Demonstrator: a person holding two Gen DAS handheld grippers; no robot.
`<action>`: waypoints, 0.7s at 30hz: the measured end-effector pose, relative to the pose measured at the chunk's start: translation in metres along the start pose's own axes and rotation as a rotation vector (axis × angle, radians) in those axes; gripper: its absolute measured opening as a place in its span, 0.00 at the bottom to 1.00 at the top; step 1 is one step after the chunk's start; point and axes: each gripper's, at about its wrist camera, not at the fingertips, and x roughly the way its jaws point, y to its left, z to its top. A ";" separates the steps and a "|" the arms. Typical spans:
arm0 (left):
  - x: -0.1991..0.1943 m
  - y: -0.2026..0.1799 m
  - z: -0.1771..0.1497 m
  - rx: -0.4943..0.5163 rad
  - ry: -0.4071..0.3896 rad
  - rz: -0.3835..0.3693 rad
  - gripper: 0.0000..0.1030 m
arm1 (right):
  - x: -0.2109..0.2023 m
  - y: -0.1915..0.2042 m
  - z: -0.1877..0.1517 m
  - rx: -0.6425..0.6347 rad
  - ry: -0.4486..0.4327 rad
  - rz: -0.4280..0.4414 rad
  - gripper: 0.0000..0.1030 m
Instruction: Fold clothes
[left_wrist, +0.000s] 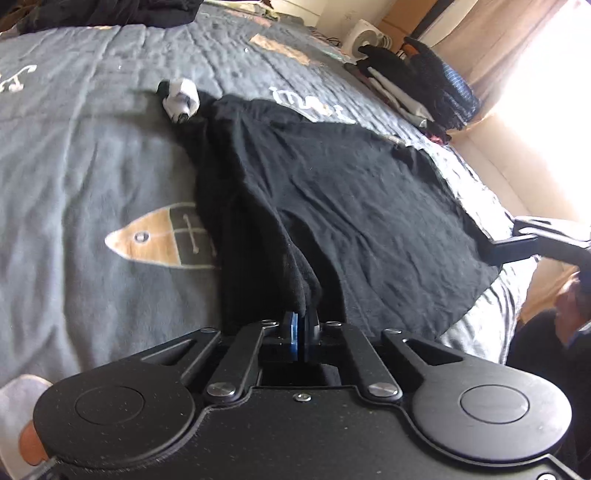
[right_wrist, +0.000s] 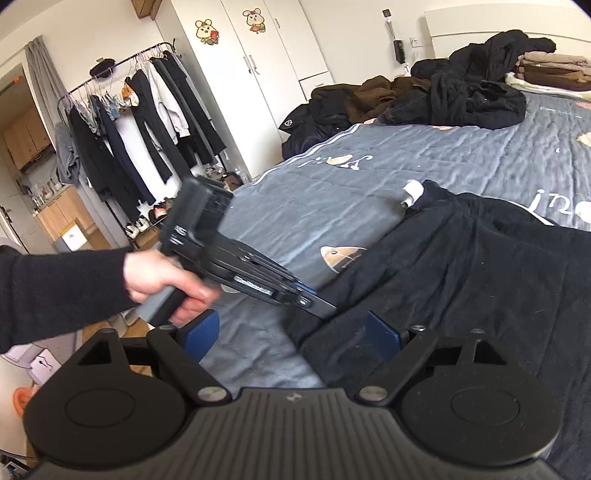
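L gripper (left_wrist: 301, 325) clamped on near hem of black garment (left_wrist: 332, 192), cloth bunched between blue pads. R gripper (right_wrist: 291, 334) gapes wide, empty, just over same hem, further along to the right. Garment's long axis runs away up grey bedspread (left_wrist: 92, 147) to white tag (left_wrist: 181, 99). Far end creased; sleeves not discernible.
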 end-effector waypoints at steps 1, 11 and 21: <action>-0.003 0.000 0.002 0.014 0.007 -0.006 0.02 | 0.000 -0.001 -0.001 0.003 -0.001 0.001 0.84; -0.012 0.012 0.015 0.087 0.107 -0.059 0.02 | -0.002 -0.013 -0.006 0.014 0.008 -0.020 0.84; -0.070 0.019 -0.029 -0.183 -0.180 0.054 0.04 | -0.008 -0.013 -0.003 0.012 -0.012 -0.008 0.84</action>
